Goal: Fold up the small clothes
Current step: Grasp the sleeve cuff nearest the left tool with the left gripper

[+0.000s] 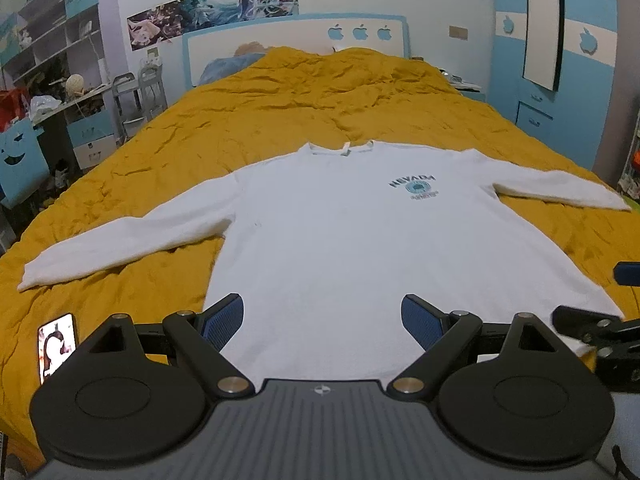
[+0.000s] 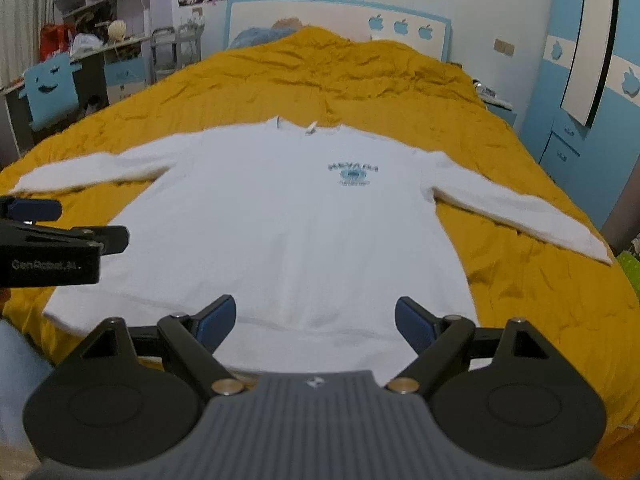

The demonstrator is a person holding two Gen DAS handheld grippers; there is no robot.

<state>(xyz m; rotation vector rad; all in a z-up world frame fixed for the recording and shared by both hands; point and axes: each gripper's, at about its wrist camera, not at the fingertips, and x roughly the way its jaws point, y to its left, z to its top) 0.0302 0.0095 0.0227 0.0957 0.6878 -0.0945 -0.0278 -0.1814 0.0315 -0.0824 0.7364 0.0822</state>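
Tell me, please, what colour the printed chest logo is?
Dark navy and teal on the white long-sleeved shirt; logo sharpest in left wrist view.

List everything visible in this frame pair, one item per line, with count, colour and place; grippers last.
shirt: one, white, long-sleeved, blue chest print, spread flat on the bed, sleeves out to both sides.
bedspread: one, mustard yellow, wrinkled, covers the bed.
headboard: one, white with blue trim and three blue apple shapes, far end.
phone: one, screen lit, on the bedspread near the left gripper.
posters: a row, multicoloured, on the wall above the headboard.
wardrobe: one, blue and white, to the right.
shelves: white and blue, cluttered, to the left.
left gripper: black, blue pads, open, above the hem.
right gripper: same, open, above the hem.
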